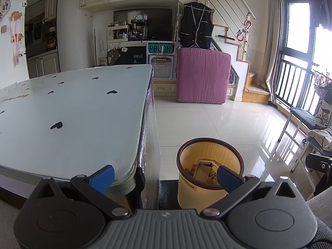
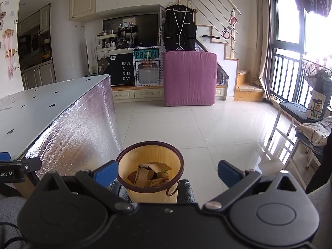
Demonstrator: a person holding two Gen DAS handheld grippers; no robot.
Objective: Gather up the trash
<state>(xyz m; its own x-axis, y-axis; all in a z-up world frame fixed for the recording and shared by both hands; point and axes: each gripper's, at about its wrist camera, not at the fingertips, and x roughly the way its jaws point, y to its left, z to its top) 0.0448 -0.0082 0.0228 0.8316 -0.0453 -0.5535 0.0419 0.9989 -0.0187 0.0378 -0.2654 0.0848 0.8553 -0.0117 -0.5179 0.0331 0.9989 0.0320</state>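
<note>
A yellow ribbed trash bin (image 1: 209, 178) (image 2: 150, 171) with a dark brown rim stands on the floor beside the table's corner. Cardboard scraps and paper wrappers (image 1: 204, 171) (image 2: 149, 174) lie inside it. My left gripper (image 1: 166, 177) is open and holds nothing; its left pad is over the table's glass edge and its right pad over the bin. My right gripper (image 2: 168, 173) is open too, held above and just behind the bin, nothing between its blue pads. The left gripper's blue tip (image 2: 5, 156) shows at the far left of the right wrist view.
The table (image 1: 72, 108) has a glass top with black hearts and a silver foil side (image 2: 78, 124). A pink cushion block (image 1: 202, 74) stands on the tiled floor ahead. Chairs with cloth (image 2: 307, 130) line the right by the window railing. Stairs rise behind.
</note>
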